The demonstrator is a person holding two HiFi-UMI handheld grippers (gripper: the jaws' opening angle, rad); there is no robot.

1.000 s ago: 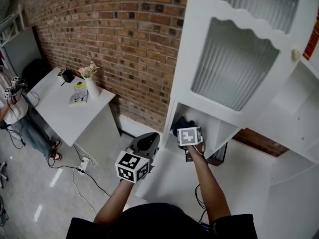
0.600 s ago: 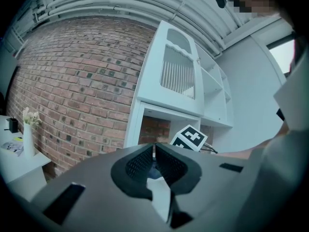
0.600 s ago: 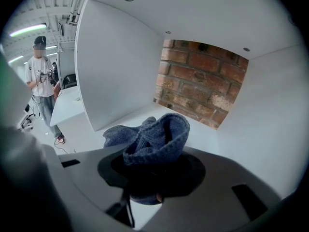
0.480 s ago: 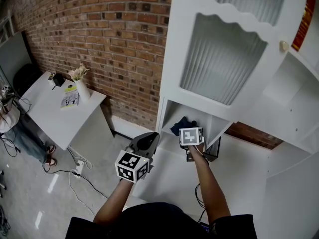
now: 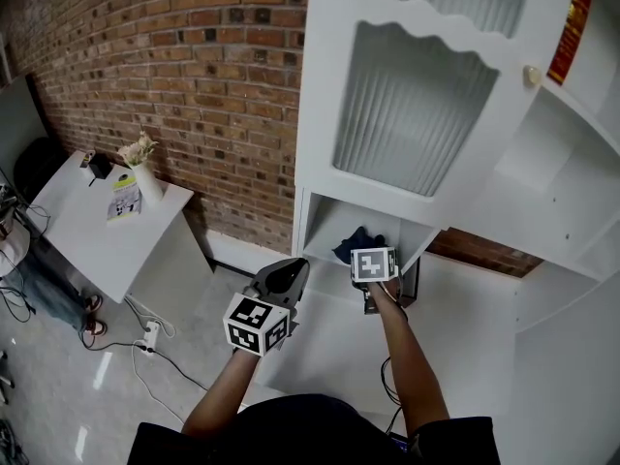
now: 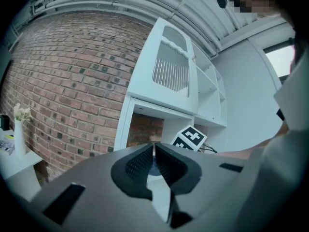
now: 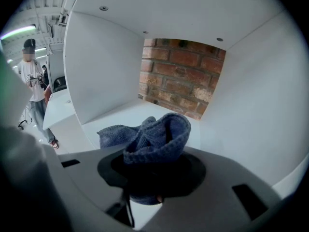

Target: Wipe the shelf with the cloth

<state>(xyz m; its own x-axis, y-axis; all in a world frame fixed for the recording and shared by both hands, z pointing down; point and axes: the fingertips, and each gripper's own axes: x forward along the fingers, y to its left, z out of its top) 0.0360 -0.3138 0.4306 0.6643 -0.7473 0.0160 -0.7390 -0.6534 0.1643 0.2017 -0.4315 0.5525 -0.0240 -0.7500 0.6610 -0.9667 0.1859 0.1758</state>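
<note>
In the head view, the right gripper [image 5: 371, 277] is held at the mouth of the white shelf's [image 5: 320, 216] low compartment with the blue cloth [image 5: 356, 242] bunched ahead of it, and the left gripper [image 5: 284, 277] is held outside. In the left gripper view, its jaws are seen pressed together on nothing. In the right gripper view, the cloth is seen clamped in the jaws, its loose end down by the compartment floor; wiping is judged in hand, and a pressed sweep across that floor is called for next.
</note>
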